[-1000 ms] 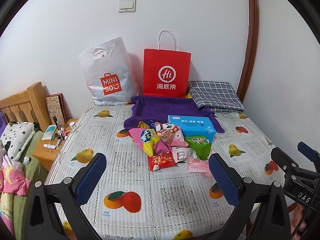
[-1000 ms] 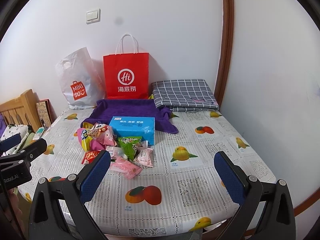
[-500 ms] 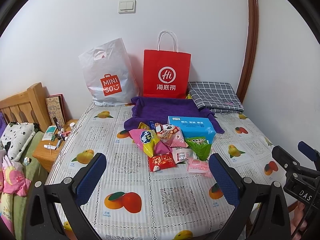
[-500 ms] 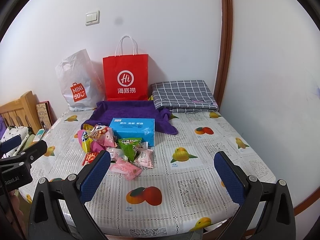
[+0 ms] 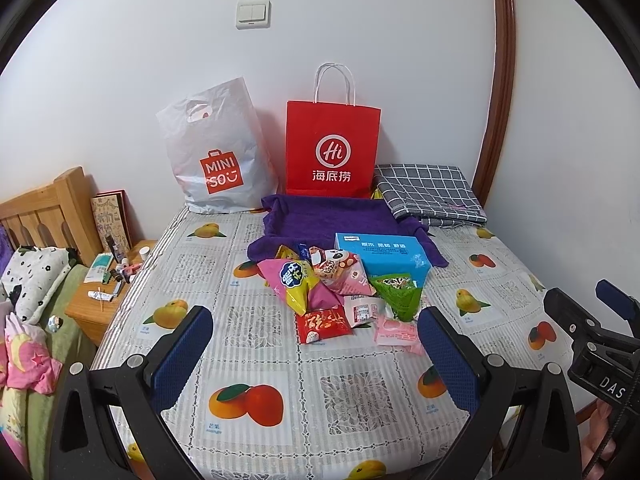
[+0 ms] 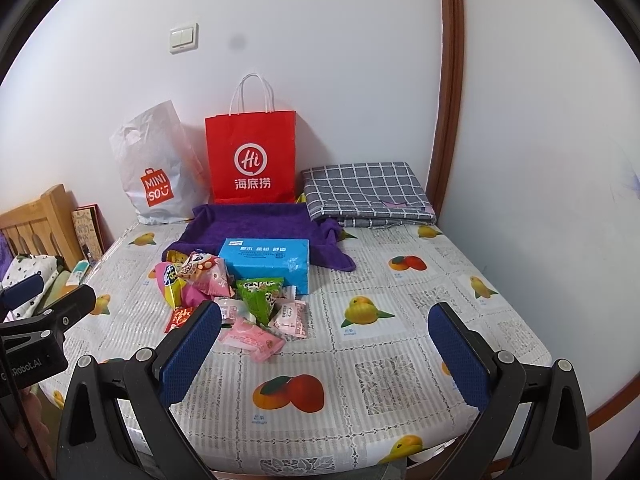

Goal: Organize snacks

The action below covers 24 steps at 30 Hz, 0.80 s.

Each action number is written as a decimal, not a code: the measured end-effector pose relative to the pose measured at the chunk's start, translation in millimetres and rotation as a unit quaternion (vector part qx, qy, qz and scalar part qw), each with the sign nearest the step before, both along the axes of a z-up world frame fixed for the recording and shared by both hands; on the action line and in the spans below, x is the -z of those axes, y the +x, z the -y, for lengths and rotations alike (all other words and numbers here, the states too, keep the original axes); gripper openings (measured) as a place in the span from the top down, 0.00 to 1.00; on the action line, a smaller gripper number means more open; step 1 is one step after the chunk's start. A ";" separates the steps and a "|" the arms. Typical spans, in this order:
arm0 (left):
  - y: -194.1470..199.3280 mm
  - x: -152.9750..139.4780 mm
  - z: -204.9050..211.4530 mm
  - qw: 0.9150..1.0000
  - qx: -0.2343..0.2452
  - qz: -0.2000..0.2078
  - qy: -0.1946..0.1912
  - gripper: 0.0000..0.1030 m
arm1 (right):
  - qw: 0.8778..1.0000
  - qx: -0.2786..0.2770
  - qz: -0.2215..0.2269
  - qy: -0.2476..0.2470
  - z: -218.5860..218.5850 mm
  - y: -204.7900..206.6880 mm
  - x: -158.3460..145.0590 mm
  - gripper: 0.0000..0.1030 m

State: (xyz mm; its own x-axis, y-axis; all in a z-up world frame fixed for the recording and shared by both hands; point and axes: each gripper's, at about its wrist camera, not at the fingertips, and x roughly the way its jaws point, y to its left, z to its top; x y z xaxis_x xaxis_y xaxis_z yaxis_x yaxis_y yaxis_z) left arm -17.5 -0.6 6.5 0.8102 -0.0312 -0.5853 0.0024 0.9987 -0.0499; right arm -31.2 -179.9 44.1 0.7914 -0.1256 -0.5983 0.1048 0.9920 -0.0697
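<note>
White wall backs the fruit-print worktop [image 5: 248, 332], where the snack pile [image 5: 336, 292] lies at frame centre, ahead of both spread, empty tongs, left tongs [image 5: 312, 360] centred on it, right tongs [image 6: 324, 354] offset rightward.

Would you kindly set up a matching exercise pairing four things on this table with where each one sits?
Things:
1. red bag
2. blue box
3. checked cloth
4. red packet

Places:
A. near edge of the snack pile
B. far right corner
C. upright against the wall, right of the white bag
D. on the purple towel's front edge

Pairs: 1-C, 2-D, 3-B, 4-A
</note>
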 end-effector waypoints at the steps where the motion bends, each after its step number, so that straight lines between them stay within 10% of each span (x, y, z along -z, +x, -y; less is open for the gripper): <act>1: -0.3 0.0 -0.3 1.000 0.000 0.000 0.000 0.00 | 1.000 0.001 0.001 -0.001 0.2 -1.1 0.2 0.01; 24: 1.5 -1.6 -0.7 1.000 0.000 0.001 -0.001 0.00 | 1.000 0.001 0.003 0.001 -1.5 -2.4 -0.8 0.01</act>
